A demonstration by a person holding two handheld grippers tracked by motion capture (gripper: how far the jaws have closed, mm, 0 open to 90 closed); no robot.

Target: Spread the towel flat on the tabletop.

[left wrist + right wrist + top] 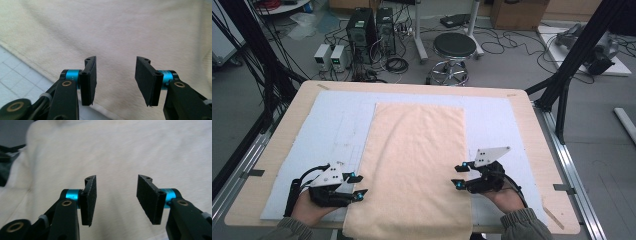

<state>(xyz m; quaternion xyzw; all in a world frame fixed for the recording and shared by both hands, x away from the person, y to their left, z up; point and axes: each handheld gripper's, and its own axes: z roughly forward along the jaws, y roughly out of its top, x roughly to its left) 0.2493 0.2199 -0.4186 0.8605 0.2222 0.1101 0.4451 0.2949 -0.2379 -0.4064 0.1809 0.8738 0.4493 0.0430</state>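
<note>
Now one towel (flat), two parted claws.

High overhead view; two close claw-mounted views, all sharing towel.

One cream towel on one white mat, which lies on one wooden table. Two grippers at the towel's near end: left gripper, right gripper. Beyond the table: one black stool, two computer towers, two small grey boxes.
</note>
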